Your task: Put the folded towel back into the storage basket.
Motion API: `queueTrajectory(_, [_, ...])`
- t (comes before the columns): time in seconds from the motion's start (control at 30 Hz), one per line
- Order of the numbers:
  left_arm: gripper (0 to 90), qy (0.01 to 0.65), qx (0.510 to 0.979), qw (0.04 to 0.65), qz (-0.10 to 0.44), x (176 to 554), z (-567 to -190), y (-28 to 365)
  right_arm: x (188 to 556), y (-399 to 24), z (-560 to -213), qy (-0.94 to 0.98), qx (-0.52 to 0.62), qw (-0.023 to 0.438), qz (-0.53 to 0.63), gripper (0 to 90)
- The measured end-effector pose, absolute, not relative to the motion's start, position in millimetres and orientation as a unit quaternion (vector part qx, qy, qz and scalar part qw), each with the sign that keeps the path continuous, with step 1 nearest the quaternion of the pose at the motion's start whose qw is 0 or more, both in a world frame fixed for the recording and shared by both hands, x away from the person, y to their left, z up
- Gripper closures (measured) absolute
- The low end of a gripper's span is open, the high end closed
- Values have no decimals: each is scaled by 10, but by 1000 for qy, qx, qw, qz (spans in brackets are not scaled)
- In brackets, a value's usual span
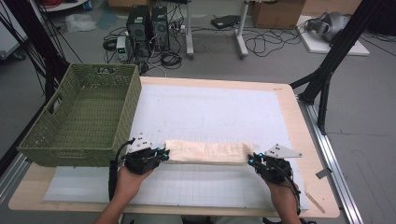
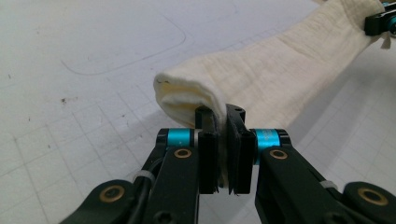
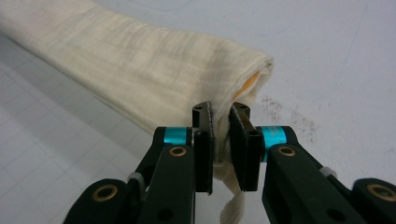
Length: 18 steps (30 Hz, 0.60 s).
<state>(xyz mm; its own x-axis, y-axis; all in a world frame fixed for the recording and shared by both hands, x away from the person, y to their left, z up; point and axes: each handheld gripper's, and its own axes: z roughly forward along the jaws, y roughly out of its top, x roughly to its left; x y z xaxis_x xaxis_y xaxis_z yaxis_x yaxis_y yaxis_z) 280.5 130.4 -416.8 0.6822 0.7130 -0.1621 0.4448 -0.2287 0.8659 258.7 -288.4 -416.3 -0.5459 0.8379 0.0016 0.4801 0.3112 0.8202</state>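
A folded cream cloth (image 1: 208, 152) lies as a long strip across the white gridded mat (image 1: 205, 112), near the table's front. My left gripper (image 1: 163, 154) is shut on the cloth's left end; in the left gripper view the cloth (image 2: 261, 79) is pinched between the black pads of that gripper (image 2: 223, 116). My right gripper (image 1: 252, 160) is shut on the right end. In the right gripper view the cloth (image 3: 140, 60) is clamped by that gripper (image 3: 222, 114), with a loose corner hanging below the jaws. The other gripper (image 2: 380, 21) shows far off at the cloth's opposite end.
A green woven basket (image 1: 81, 114) stands at the table's left, overhanging the mat's edge, close to my left hand. Behind the table are computer towers (image 1: 147, 28), cables and a cardboard box on the floor. A black frame leg (image 1: 327, 70) rises at the right.
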Motion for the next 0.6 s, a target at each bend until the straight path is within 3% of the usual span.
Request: queueTrajectory(0.6, [842, 359, 744, 539, 164, 2713, -3636, 1443, 2652, -2889, -3715, 739, 395, 259, 480, 808])
